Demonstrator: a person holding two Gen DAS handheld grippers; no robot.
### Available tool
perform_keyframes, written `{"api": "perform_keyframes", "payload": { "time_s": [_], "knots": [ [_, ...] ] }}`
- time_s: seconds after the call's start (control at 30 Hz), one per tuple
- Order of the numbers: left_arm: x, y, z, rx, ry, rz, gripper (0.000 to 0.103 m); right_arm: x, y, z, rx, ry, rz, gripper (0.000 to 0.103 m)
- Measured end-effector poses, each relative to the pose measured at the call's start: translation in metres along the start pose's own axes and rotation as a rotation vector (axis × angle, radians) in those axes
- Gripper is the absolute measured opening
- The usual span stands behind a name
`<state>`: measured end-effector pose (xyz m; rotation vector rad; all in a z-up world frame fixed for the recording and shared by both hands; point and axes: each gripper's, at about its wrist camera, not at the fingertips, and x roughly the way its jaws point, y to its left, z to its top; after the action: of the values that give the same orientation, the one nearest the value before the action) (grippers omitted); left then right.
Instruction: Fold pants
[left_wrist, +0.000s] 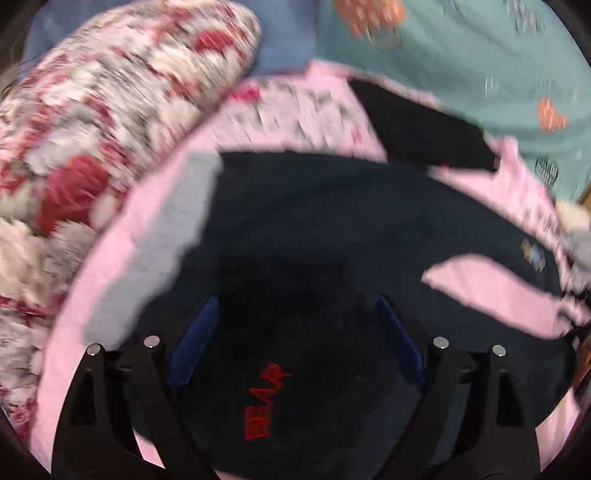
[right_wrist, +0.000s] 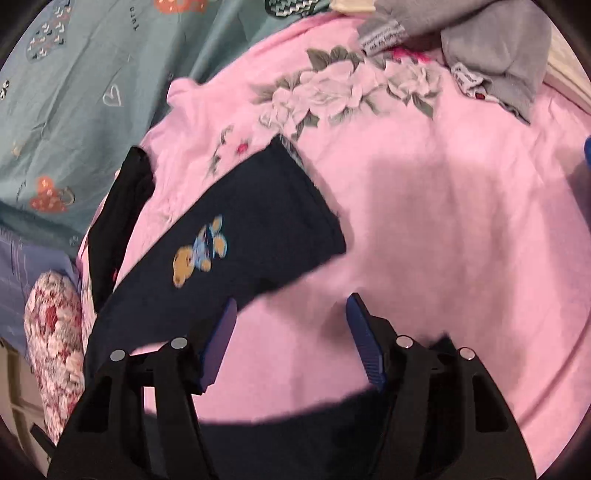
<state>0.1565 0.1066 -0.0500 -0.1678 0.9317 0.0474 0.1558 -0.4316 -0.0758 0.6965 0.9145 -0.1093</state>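
Dark navy pants (left_wrist: 332, 236) lie spread on a pink floral sheet (left_wrist: 122, 236). Red lettering (left_wrist: 264, 406) shows on the cloth between my left fingers. My left gripper (left_wrist: 295, 339) is open just above the pants, blue pads wide apart. In the right wrist view one pant leg (right_wrist: 236, 236) with a teddy bear print (right_wrist: 201, 251) lies diagonally on the pink sheet (right_wrist: 443, 221). My right gripper (right_wrist: 291, 332) is open over bare sheet beside the leg's lower edge; its left pad (right_wrist: 221, 332) overlaps that edge.
A red and white floral pillow (left_wrist: 92, 147) lies to the left. A teal printed blanket (right_wrist: 74, 92) lies beyond the sheet. Grey garments (right_wrist: 480, 44) sit at the sheet's far corner. A separate black cloth (right_wrist: 122, 214) lies beside the pant leg.
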Motion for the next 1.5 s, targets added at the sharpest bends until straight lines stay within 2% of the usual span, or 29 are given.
{"api": "perform_keyframes", "payload": {
  "time_s": [0.1, 0.13, 0.17, 0.2, 0.23, 0.37, 0.43, 0.5, 0.57, 0.6, 0.63, 0.67, 0.73, 0.8, 0.83, 0.87, 0.9, 0.93, 0.97, 1.03, 1.07, 1.2, 1.27, 1.3, 1.37, 1.4, 1.43, 1.47, 1.5],
  "knots": [
    [0.020, 0.002, -0.011, -0.025, 0.077, 0.001, 0.088, 0.012, 0.007, 0.014, 0.009, -0.012, 0.018, 0.055],
    [0.022, 0.003, -0.014, -0.031, 0.071, 0.014, 0.088, 0.013, 0.009, 0.015, 0.009, -0.020, -0.008, 0.038],
    [0.022, 0.002, -0.015, -0.025, 0.063, 0.024, 0.088, 0.017, 0.010, 0.021, 0.008, -0.020, -0.053, 0.014],
    [0.022, 0.000, -0.016, -0.007, 0.066, 0.031, 0.088, 0.020, 0.008, 0.025, 0.018, -0.011, -0.064, 0.007],
    [0.022, -0.001, -0.018, 0.008, 0.071, 0.038, 0.088, 0.018, 0.006, 0.029, 0.030, -0.012, -0.045, 0.006],
    [0.021, -0.004, -0.020, 0.063, 0.079, 0.064, 0.088, -0.034, 0.009, 0.042, -0.021, -0.149, 0.006, 0.006],
    [0.020, -0.004, -0.018, 0.067, 0.082, 0.061, 0.088, -0.047, 0.012, 0.045, -0.059, -0.181, -0.042, 0.006],
    [0.017, -0.004, -0.015, 0.083, 0.091, 0.057, 0.088, -0.036, 0.007, 0.046, -0.072, -0.128, -0.075, 0.009],
    [0.009, -0.002, -0.011, 0.104, 0.084, 0.047, 0.088, -0.009, -0.007, 0.042, -0.075, -0.001, -0.252, 0.033],
    [0.003, 0.000, -0.007, 0.110, 0.067, 0.045, 0.088, -0.003, -0.011, 0.040, -0.093, 0.023, -0.341, 0.032],
    [-0.009, 0.006, -0.003, 0.115, 0.034, 0.051, 0.088, -0.006, -0.008, 0.038, -0.115, 0.004, -0.374, 0.042],
    [-0.015, 0.009, 0.000, 0.113, 0.015, 0.059, 0.088, -0.013, -0.004, 0.036, -0.132, -0.028, -0.445, 0.047],
    [-0.030, 0.023, 0.012, 0.093, -0.032, 0.093, 0.091, -0.038, 0.014, 0.032, -0.161, -0.176, -0.523, 0.047],
    [-0.037, 0.037, 0.028, 0.066, -0.076, 0.138, 0.092, -0.053, 0.034, 0.027, -0.207, -0.267, -0.464, 0.048],
    [-0.038, 0.041, 0.037, 0.061, -0.092, 0.162, 0.092, -0.054, 0.053, 0.019, -0.258, -0.267, -0.372, 0.048],
    [-0.039, 0.042, 0.042, 0.059, -0.106, 0.177, 0.092, -0.050, 0.067, 0.015, -0.297, -0.235, -0.294, 0.048],
    [-0.036, 0.044, 0.050, 0.056, -0.118, 0.195, 0.092, -0.039, 0.088, 0.004, -0.354, -0.165, -0.163, 0.048],
    [-0.033, 0.044, 0.055, 0.055, -0.121, 0.211, 0.092, -0.032, 0.100, -0.002, -0.380, -0.122, -0.100, 0.043],
    [-0.026, 0.043, 0.065, 0.053, -0.121, 0.225, 0.092, -0.020, 0.118, -0.014, -0.415, -0.049, -0.016, 0.037],
    [-0.010, 0.040, 0.080, 0.045, -0.108, 0.235, 0.092, 0.012, 0.148, -0.041, -0.454, 0.117, 0.132, 0.014],
    [-0.002, 0.037, 0.085, 0.044, -0.102, 0.244, 0.092, 0.022, 0.158, -0.051, -0.470, 0.154, 0.162, 0.010],
    [0.035, 0.033, 0.093, 0.037, -0.051, 0.249, 0.092, 0.055, 0.199, -0.082, -0.532, 0.247, 0.248, 0.010],
    [0.052, 0.038, 0.089, 0.006, 0.000, 0.247, 0.092, 0.076, 0.207, -0.085, -0.554, 0.312, 0.197, 0.008],
    [0.058, 0.041, 0.086, -0.008, 0.024, 0.238, 0.092, 0.084, 0.205, -0.084, -0.587, 0.319, 0.131, 0.000],
    [0.063, 0.047, 0.083, -0.021, 0.039, 0.218, 0.093, 0.075, 0.203, -0.072, -0.670, 0.171, -0.066, 0.000],
    [0.061, 0.049, 0.084, -0.010, 0.034, 0.215, 0.094, 0.069, 0.204, -0.063, -0.722, 0.030, -0.278, 0.005],
    [0.059, 0.049, 0.086, -0.001, 0.026, 0.221, 0.095, 0.064, 0.205, -0.052, -0.741, -0.073, -0.378, 0.006],
    [0.055, 0.050, 0.087, 0.010, 0.011, 0.235, 0.097, 0.062, 0.204, -0.039, -0.715, -0.059, -0.284, 0.007],
    [0.052, 0.052, 0.089, 0.020, -0.001, 0.248, 0.097, 0.067, 0.203, -0.024, -0.654, 0.018, -0.122, 0.017]
  ]
}}
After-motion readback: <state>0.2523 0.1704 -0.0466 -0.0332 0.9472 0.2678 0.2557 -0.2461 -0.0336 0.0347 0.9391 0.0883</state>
